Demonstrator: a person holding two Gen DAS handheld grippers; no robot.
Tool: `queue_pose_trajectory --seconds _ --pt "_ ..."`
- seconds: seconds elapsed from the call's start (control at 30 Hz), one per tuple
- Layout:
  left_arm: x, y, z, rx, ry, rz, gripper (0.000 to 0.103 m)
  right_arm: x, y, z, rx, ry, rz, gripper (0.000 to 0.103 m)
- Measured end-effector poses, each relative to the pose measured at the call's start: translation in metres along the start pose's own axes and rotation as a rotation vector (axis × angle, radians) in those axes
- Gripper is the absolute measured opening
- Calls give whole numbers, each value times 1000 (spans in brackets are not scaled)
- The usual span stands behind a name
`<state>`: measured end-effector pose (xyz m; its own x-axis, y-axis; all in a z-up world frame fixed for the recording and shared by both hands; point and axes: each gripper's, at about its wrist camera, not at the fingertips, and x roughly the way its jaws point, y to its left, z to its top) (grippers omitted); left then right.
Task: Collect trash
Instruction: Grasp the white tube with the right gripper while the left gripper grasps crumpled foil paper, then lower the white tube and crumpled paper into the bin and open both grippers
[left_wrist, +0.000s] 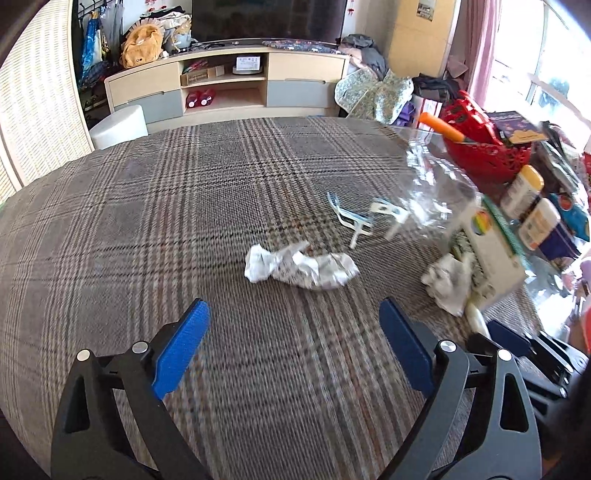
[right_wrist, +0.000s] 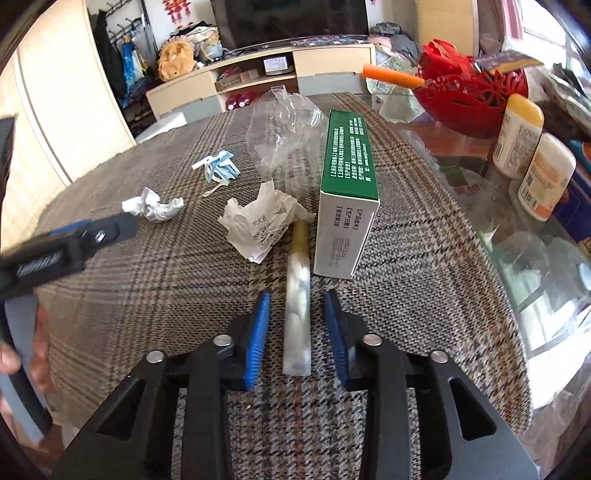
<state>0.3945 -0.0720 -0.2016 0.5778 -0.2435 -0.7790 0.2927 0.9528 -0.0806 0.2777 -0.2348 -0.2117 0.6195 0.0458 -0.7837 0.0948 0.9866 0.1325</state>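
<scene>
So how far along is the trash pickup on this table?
Nothing looks collected yet. The right tongs are open around the tube, not gripping. The left tongs are open, facing the crumpled paper. The plastic bag, green box and blue scraps remain.

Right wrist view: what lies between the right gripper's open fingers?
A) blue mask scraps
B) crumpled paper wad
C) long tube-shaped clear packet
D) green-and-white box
C: the long tube-shaped clear packet lies lengthwise between the open fingers of the right gripper, unclamped; the green-and-white box stands beyond on the right, and the crumpled paper wad lies further ahead on the left.
</scene>
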Motion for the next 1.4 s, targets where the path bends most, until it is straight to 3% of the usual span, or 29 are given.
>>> queue_pose_trajectory --seconds 0.13,0.27,0.33,0.4,0.5,0.67,0.87,1.4 --pt "31 2 14 -1 41 8 85 2 -2 0 -18 -9 -15 15" --pt "46 -5 19 37 41 37 72 1 -8 -1 -9 -6 6 14" --pt "47 -6 22 57 39 51 61 0 -11 -1 -2 2 22 14" --pt "46 -4 24 55 39 49 30 -4 -14 -4 14 9 40 14" --pt "42 2 25 48 47 38 18 -11 -16 -11 19 20 55 14" --pt "28 1 9 52 55 24 14 -25 -13 -30 30 33 70 14" --pt "-4 -5 -32 36 49 5 11 -40 -4 -49 40 61 107 14" --pt "-104 -49 -168 -14 54 -148 10 -93 6 -115 44 103 154 14"
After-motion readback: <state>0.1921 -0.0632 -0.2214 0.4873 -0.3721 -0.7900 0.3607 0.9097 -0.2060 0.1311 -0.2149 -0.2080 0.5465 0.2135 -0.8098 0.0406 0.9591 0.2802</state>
